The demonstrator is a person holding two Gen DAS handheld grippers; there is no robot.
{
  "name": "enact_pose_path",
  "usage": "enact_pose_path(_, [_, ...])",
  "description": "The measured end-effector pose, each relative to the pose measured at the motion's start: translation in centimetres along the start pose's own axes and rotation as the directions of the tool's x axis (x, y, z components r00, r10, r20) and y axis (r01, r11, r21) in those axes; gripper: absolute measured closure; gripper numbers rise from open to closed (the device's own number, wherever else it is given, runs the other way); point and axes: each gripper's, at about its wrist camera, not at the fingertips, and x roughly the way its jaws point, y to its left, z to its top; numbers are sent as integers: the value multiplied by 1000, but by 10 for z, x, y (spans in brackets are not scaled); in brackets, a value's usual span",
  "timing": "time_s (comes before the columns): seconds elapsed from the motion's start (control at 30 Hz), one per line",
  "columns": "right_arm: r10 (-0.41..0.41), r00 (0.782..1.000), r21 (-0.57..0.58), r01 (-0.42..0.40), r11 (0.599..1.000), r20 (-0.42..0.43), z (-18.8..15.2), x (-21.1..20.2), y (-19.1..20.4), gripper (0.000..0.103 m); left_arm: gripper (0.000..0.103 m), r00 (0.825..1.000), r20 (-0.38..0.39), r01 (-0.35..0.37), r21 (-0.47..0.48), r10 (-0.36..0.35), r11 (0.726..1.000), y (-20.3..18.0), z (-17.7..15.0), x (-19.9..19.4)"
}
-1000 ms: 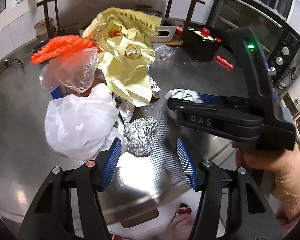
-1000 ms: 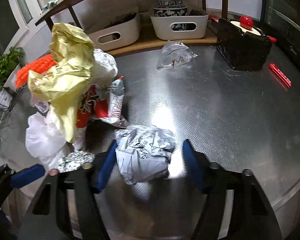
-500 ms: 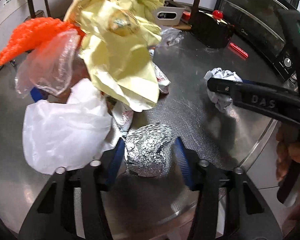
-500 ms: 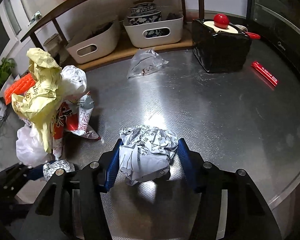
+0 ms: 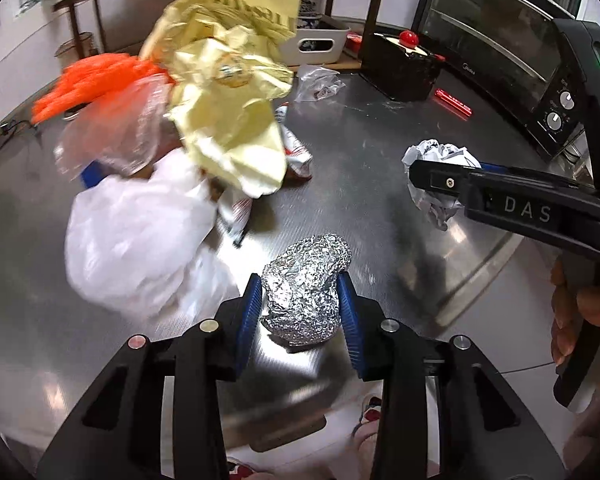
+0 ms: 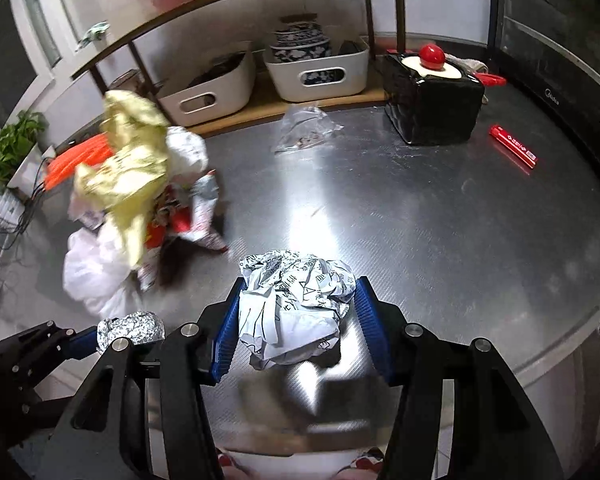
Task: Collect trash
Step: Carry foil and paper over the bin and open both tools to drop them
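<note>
A crumpled foil ball (image 5: pixel 304 292) sits between the blue pads of my left gripper (image 5: pixel 300 284). Its jaws are closing, and both pads touch the ball's sides just above the steel table (image 5: pixel 380 152). My right gripper (image 6: pixel 300 286) is shut on a crumpled wad of printed white paper (image 6: pixel 292 308), held a little off the table. The left wrist view shows that wad (image 5: pixel 440 160) at the right, partly behind the right gripper (image 5: pixel 440 178). In the right wrist view the left gripper (image 6: pixel 100 334) holds the foil ball (image 6: pixel 130 328) at the lower left.
A trash pile lies to the left: yellow paper bag (image 5: pixel 228 120), white plastic bag (image 5: pixel 140 232), orange mesh (image 5: pixel 92 84). A clear plastic bag (image 6: pixel 304 130), a black box (image 6: pixel 432 100) and a red packet (image 6: pixel 514 150) lie further back. White bins (image 6: pixel 316 74) stand under a shelf; an oven (image 5: pixel 500 52) is at right.
The left gripper moved forward over the foil ball and its jaws narrowed onto it. The right gripper rose slightly with the paper wad in it.
</note>
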Motion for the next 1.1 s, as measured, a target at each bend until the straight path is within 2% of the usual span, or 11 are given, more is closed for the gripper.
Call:
enact_pose_path(0.3, [58, 998, -78, -59, 995, -12, -43, -34, 46, 48, 67, 999, 6, -53, -65, 53, 996, 22, -57, -52])
enact_pose_path(0.47, [108, 993, -106, -114, 988, -54, -77, -45, 72, 48, 67, 997, -11, -73, -112, 73, 991, 37, -97, -77])
enact_pose_path(0.63, [141, 985, -119, -153, 981, -102, -108, -54, 87, 48, 67, 997, -49, -68, -135, 62, 988, 44, -136, -87])
enact_pose_path(0.77, [141, 976, -126, -163, 979, -165, -134, -45, 93, 48, 67, 994, -97, -56, -158, 40, 986, 48, -165, -78])
enact_pose_path(0.9, [115, 962, -119, -148, 982, -247, -162, -15, 95, 48, 67, 987, -162, -47, -192, 15, 980, 53, -193, -55])
enact_pose_path(1.1, [69, 948, -110, -108, 988, -311, -197, 34, 95, 48, 67, 970, -243, -59, -217, 5, 974, 58, -221, -10])
